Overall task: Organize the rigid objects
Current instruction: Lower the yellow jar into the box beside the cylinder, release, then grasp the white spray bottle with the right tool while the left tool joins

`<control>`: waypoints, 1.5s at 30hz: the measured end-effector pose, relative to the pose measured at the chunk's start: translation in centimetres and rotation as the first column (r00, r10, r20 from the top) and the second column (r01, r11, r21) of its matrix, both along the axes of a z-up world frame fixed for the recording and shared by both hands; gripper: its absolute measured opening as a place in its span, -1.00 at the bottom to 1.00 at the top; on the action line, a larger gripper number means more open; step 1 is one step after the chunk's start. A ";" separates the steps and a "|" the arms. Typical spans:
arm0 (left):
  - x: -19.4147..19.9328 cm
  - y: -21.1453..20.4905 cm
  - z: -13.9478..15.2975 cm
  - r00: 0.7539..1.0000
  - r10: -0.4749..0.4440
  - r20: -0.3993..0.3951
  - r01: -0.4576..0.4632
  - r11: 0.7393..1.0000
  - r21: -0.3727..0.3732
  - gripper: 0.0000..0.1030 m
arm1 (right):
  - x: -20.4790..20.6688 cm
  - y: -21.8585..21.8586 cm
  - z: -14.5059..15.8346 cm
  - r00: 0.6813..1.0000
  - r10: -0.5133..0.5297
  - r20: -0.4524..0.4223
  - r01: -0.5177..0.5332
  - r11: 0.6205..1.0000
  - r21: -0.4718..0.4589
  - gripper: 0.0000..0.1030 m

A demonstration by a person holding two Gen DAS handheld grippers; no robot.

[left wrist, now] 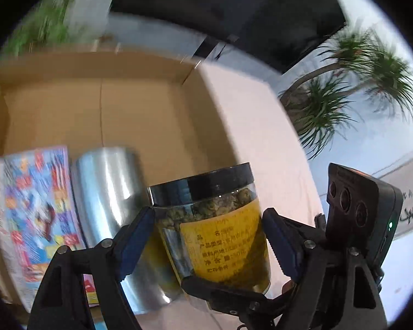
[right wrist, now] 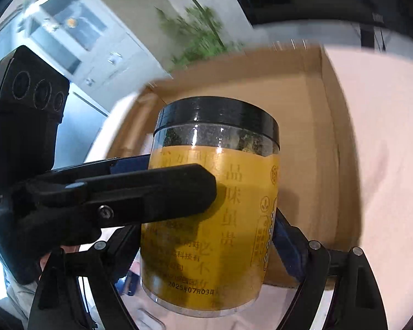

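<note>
While both wrist cameras looked at the same clear jar (left wrist: 214, 225) with a black lid and a yellow label, each showed surroundings the other did not. Seen from the left wrist, well left of the left gripper (left wrist: 206, 236), a brightly patterned flat packet (left wrist: 35, 209) lay in an open cardboard box (left wrist: 118, 104), and a shiny metal cylinder (left wrist: 110, 200) stood just beside it, behind that gripper's left finger. The jar sat upright between the blue pads (left wrist: 136, 236), both pressing its sides, and it was clamped above the box's near edge. To its right a finger of the right gripper (left wrist: 228, 288) crossed below the jar, with a black camera module (left wrist: 363, 217) and spiky potted plants (left wrist: 344, 93) beyond.

From the right wrist, neither packet nor cylinder could be seen. At far left stood the other tool's camera module (right wrist: 27, 115), and the left gripper's black finger (right wrist: 140, 195) crossed the label. The right gripper (right wrist: 209, 236) held the jar (right wrist: 214, 214) too, its blue right pad (right wrist: 286, 250) against the wall; its left pad was hidden. Ahead and right lay the box (right wrist: 311, 143) on a pale cloth (right wrist: 385, 165).
</note>
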State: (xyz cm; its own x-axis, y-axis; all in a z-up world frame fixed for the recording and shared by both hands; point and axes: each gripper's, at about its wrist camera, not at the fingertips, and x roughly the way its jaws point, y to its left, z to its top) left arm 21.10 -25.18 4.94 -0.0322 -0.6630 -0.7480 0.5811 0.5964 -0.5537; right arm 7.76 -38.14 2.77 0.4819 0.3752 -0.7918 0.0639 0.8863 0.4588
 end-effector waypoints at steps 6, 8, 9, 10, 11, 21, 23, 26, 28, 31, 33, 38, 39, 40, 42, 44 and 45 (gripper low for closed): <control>-0.7 -1.5 -1.4 0.999 -0.011 0.038 0.008 0.998 0.069 0.42 | -0.7 -1.0 -2.7 0.999 -0.031 -0.042 0.031 0.999 -0.011 0.67; -0.8 -2.0 -1.5 0.998 -0.009 0.062 0.003 0.994 0.107 0.15 | -1.0 -0.8 -2.5 0.998 -0.044 -0.043 0.042 0.998 -0.046 0.67; -1.0 -2.0 -1.2 0.998 -0.013 0.063 0.006 0.994 0.105 0.15 | -1.5 -0.9 -2.3 0.998 -0.045 -0.035 0.043 0.998 -0.052 0.67; -1.1 -2.0 -1.2 0.998 -0.016 0.060 0.010 0.994 0.104 0.15 | -1.9 -1.1 -2.0 0.999 -0.044 -0.025 0.042 0.998 -0.049 0.65; -0.7 -1.4 -1.1 0.998 -0.025 0.061 0.019 0.994 0.105 0.15 | -2.1 -1.4 -1.9 0.999 -0.046 -0.022 0.045 0.998 -0.045 0.53; -8.1 7.3 4.7 0.916 0.063 0.396 -0.079 0.997 0.023 0.54 | -7.8 -0.2 0.8 0.993 -0.044 0.111 0.055 0.994 -0.096 0.71; -10.7 10.6 5.2 0.882 0.101 0.461 -0.112 0.994 -0.002 0.60 | -11.6 -1.6 1.7 0.982 -0.113 0.149 0.136 0.979 -0.154 0.90; -13.2 12.6 4.2 0.873 0.078 0.482 -0.107 0.994 0.032 0.60 | -15.3 -4.1 -1.0 0.979 -0.200 0.039 0.203 0.963 -0.177 0.89; -14.8 13.4 3.1 0.870 0.050 0.491 -0.086 0.995 0.051 0.60 | -16.9 -4.3 -4.1 0.973 -0.221 -0.063 0.207 0.962 -0.176 0.74; -16.2 13.7 2.0 0.882 0.005 0.471 -0.027 0.999 0.040 0.60 | -18.3 -3.1 -7.6 0.970 -0.190 -0.153 0.159 0.968 -0.192 0.29; -16.7 13.4 1.5 0.884 -0.022 0.466 0.008 0.999 0.032 0.59 | -18.7 -1.3 -7.2 0.981 -0.168 -0.096 0.137 0.954 -0.266 -0.02; -17.8 12.1 1.1 0.885 -0.098 0.455 0.093 0.995 0.033 0.59 | -19.3 3.8 -7.0 0.993 0.087 -0.074 -0.105 0.948 -0.301 -0.11; -18.1 11.9 0.8 0.887 -0.114 0.447 0.110 0.993 0.034 0.59 | -19.8 5.0 -6.9 0.982 0.177 -0.065 -0.188 0.938 -0.292 -0.11; -18.3 11.5 0.4 0.891 -0.142 0.432 0.140 0.989 0.037 0.59 | -20.5 6.4 -6.8 0.959 0.281 -0.050 -0.283 0.919 -0.276 -0.12; -18.9 10.5 -0.8 0.895 -0.210 0.395 0.205 0.977 0.055 0.59 | -21.8 7.9 -6.5 0.904 0.425 -0.036 -0.418 0.867 -0.271 -0.15; -19.4 9.4 -2.3 0.893 -0.261 0.367 0.245 0.965 0.090 0.57 | -21.9 7.9 -6.3 0.874 0.482 -0.062 -0.479 0.833 -0.276 -0.04; -19.9 8.7 -3.3 0.891 -0.303 0.339 0.284 0.953 0.106 0.57 | -21.8 7.6 -6.2 0.858 0.507 -0.082 -0.507 0.810 -0.295 0.06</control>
